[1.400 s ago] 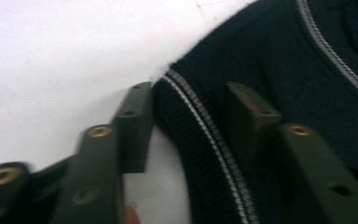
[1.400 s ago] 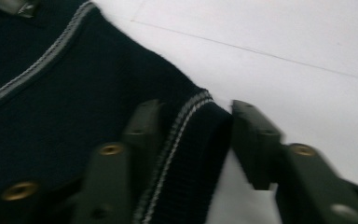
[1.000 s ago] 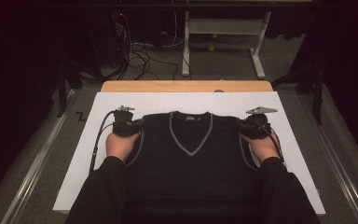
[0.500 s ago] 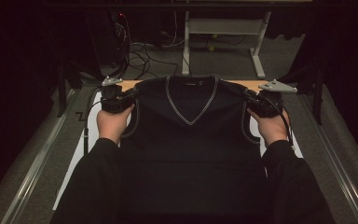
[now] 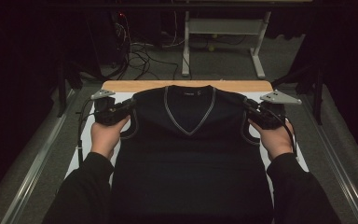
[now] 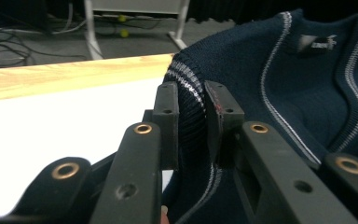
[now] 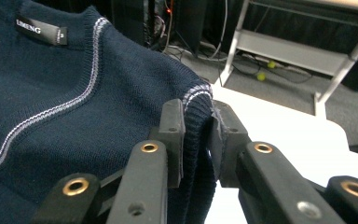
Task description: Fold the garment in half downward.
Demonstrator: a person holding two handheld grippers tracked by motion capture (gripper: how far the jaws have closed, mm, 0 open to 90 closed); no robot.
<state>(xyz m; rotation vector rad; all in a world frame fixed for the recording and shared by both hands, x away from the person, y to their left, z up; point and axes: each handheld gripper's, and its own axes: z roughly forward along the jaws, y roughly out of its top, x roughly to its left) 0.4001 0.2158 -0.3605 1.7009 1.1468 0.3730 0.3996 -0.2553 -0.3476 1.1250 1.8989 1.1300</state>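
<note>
Jaws of the left gripper (image 6: 193, 126) and right gripper (image 7: 198, 140) are each clamped on a shoulder of the navy V-neck vest (image 5: 189, 149), held up above the white table (image 5: 81, 156), so the pickup looks done and the folding or laying-out probably remains.

Vest (image 5: 189, 144) at the centre over the table (image 5: 182, 86), left gripper (image 5: 131, 105) at its ten o'clock shoulder, right gripper (image 5: 245, 103) at its two o'clock shoulder, desk frame (image 5: 223, 32) on the floor at twelve o'clock, cables (image 5: 137, 53) at eleven o'clock
</note>
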